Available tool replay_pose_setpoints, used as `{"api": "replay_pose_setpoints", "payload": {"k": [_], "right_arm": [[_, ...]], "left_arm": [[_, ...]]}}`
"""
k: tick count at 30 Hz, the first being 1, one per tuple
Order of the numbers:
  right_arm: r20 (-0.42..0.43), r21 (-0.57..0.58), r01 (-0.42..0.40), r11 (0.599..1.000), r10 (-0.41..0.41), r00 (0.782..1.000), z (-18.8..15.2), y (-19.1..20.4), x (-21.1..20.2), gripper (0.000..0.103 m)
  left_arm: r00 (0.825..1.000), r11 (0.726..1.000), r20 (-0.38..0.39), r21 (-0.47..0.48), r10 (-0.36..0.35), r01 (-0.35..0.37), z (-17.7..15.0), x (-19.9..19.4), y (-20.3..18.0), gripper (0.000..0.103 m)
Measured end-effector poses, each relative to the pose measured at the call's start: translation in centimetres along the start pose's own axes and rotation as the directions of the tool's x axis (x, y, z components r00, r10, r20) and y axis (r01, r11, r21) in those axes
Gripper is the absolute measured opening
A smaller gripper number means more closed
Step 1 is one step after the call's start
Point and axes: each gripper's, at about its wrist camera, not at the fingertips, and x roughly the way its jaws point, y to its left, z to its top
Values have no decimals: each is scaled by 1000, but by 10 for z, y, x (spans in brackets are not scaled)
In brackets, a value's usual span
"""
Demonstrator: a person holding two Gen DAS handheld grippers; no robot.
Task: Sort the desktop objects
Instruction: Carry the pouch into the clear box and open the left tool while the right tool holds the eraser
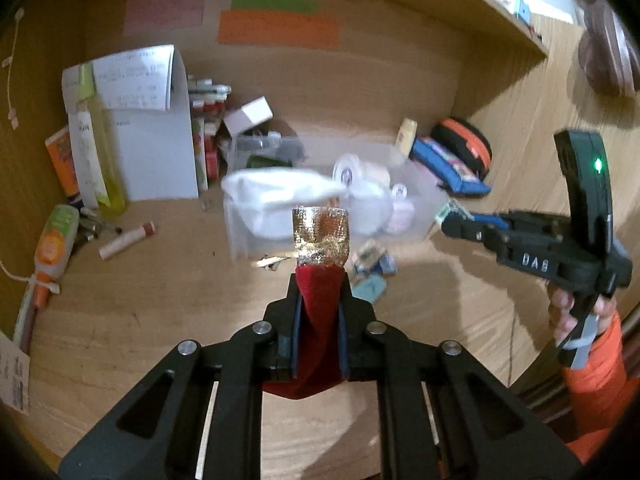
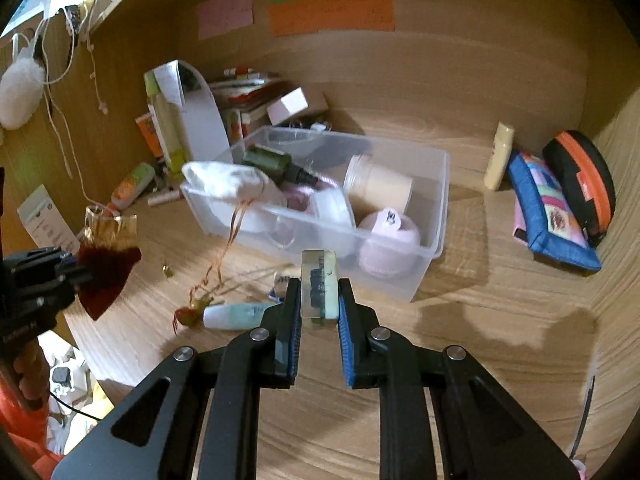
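Both grippers angle down over a wooden desk [image 2: 460, 320]. The left gripper [image 1: 319, 280] is clamped tight on a red velvet pouch [image 1: 316, 320] with a gold top, which sticks out past its fingertips. The right gripper [image 2: 319, 284] pinches a small clear block [image 2: 319, 280] upright between its blue pads [image 2: 345, 320]. Just beyond both sets of fingers sits a clear plastic bin [image 2: 432, 216] holding jars, a dark bottle and a white cloth. A small tube [image 2: 236, 314] lies left of the right fingers. Coloured notes are stuck on the wooden back wall [image 2: 480, 60].
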Motion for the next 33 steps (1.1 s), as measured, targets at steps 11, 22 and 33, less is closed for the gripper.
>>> {"api": "replay_pose_setpoints", "payload": {"k": [11,22,33], "right_arm": [[68,4,20,1000,-20,997,23,-5,-7,15],[88,55,70,996,-75,993,47,-27,1,15],[22,62,72,996,-73,997,61,-28,48,15]], "left_arm": [[990,1000,137,15,-17,16,61,-6,6,13],[989,1000,147,0,-7,7,102,31,24,14],[999,999,39,-32,37,-36,107,95,44,14]]}}
